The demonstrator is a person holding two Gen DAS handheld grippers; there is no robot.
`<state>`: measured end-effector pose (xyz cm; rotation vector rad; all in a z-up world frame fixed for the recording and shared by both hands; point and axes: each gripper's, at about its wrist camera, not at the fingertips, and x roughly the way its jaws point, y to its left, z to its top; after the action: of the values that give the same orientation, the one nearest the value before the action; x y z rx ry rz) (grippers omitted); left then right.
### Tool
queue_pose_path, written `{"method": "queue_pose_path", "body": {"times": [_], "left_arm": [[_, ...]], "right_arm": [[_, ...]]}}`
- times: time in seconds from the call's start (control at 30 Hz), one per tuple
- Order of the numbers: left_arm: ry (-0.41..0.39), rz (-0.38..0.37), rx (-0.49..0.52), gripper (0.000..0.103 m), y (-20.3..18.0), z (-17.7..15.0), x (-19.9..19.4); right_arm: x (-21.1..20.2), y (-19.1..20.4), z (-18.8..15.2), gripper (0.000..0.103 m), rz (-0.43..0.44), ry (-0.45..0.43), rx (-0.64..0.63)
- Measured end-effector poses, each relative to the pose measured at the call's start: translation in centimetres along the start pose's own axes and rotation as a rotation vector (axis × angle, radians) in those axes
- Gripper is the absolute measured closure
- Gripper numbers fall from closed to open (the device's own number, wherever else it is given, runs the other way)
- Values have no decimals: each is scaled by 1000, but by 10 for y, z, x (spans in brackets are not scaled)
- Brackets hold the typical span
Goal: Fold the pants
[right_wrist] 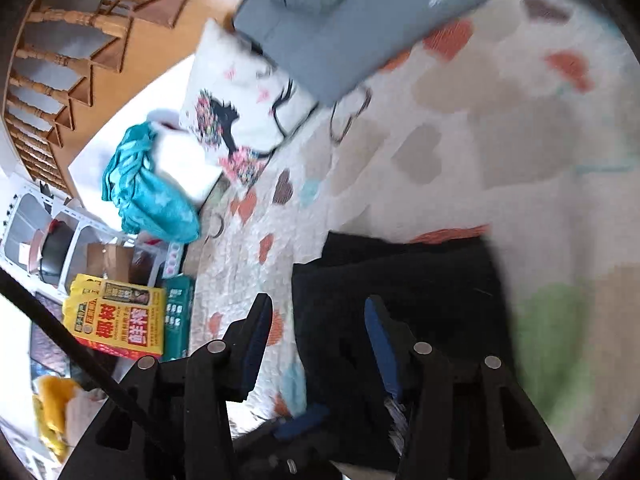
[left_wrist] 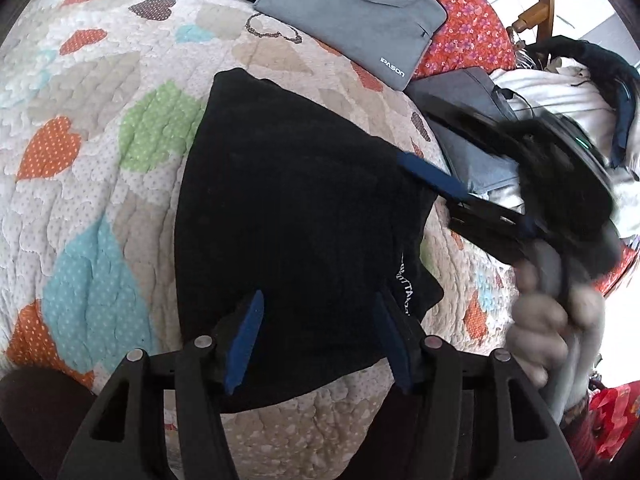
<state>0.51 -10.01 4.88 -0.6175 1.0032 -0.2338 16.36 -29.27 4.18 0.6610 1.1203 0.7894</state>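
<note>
Left wrist view: black pants (left_wrist: pixel 296 216) lay folded at frame centre on the heart-print quilt (left_wrist: pixel 80 184). Left gripper (left_wrist: pixel 320 344) hovered over their near edge, jaws apart, empty. Right gripper (right_wrist: pixel 316 348), blurred, also spread and empty, probably positioning to smooth or refold.

The pants (left_wrist: pixel 288 208) lie flat on the quilt (left_wrist: pixel 92 128), in the middle of the left wrist view. The left gripper (left_wrist: pixel 320 340) sits at 6 o'clock, over the near edge of the pants. The right gripper (left_wrist: pixel 436 178) comes in from 3 o'clock and reaches the side edge of the pants. A laptop bag (left_wrist: pixel 356 12) lies on the quilt at 12 o'clock, behind the pants. A second bag (left_wrist: pixel 468 128) lies at 2 o'clock, just beside the first. A pillow (right_wrist: pixel 244 108) rests next to the laptop bag at the far end of the quilt.
</note>
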Motion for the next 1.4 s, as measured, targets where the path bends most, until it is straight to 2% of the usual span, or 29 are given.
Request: {"method": "queue_pose_path", "body": {"times": [0.07, 0.1, 0.13, 0.2, 0.27, 0.3, 0.33, 0.4, 0.47, 0.57, 0.7, 0.8, 0.87, 0.9, 0.97, 1.03, 1.07, 1.1, 1.13, 1.17, 1.27, 1.4], "left_arm": [[2, -8, -3, 47, 1, 1, 0], [3, -14, -3, 47, 1, 1, 0], [7, -20, -4, 47, 1, 2, 0], [28, -42, -11, 47, 1, 6, -4], [47, -106, -32, 47, 3, 11, -15], [36, -151, -41, 47, 5, 15, -24], [14, -171, -47, 47, 7, 18, -33], [-29, -176, -68, 46, 14, 24, -46], [-62, -174, -119, 41, 30, 35, -54], [-58, -144, -190, 41, 55, 49, -46], [11, -175, -234, 41, 68, 60, -13], [49, -172, -226, 38, 67, 66, 11], [66, -170, -203, 31, 64, 69, 20], [73, -170, -198, 29, 63, 70, 24], [87, -168, -194, 28, 60, 72, 34], [92, -126, -155, 28, 50, 72, 37], [91, -106, -129, 31, 46, 71, 36], [91, -88, -100, 36, 40, 70, 35], [91, -84, -90, 50, 39, 69, 34], [96, -90, -85, 59, 38, 68, 31], [83, -89, -91, 64, 40, 71, 20], [41, -79, -85, 64, 39, 88, 7]], "right_arm": [[21, -16, 7, 52, -14, 20, 65], [28, -22, 9, 61, -47, 11, 77], [30, -28, 11, 75, -76, 2, 72], [28, -31, 12, 86, -99, -4, 64], [12, -32, 10, 85, -70, -27, 77], [-1, -31, 9, 76, -74, -49, 74], [-13, -30, 7, 57, -74, -71, 68], [-40, -31, 2, 36, -88, -113, 51], [-59, -38, -1, 33, -121, -111, 30], [-70, -57, -7, 33, -143, -48, 34], [-54, -81, -15, 32, -96, 36, 80], [-31, -94, -17, 31, -69, 92, 119], [-23, -94, -16, 24, -42, 90, 114], [-21, -91, -15, 18, -24, 90, 104], [-13, -82, -15, 17, -15, 115, 66], [-5, -68, -20, 20, -54, 145, -1], [-2, -62, -22, 22, -71, 153, -27], [1, -57, -25, 31, -82, 157, -46], [3, -55, -27, 42, -74, 163, -43], [4, -53, -28, 45, -64, 163, -35], [4, -41, -27, 50, -72, 143, -55], [6, -18, -17, 52, -58, 124, -96]]}}
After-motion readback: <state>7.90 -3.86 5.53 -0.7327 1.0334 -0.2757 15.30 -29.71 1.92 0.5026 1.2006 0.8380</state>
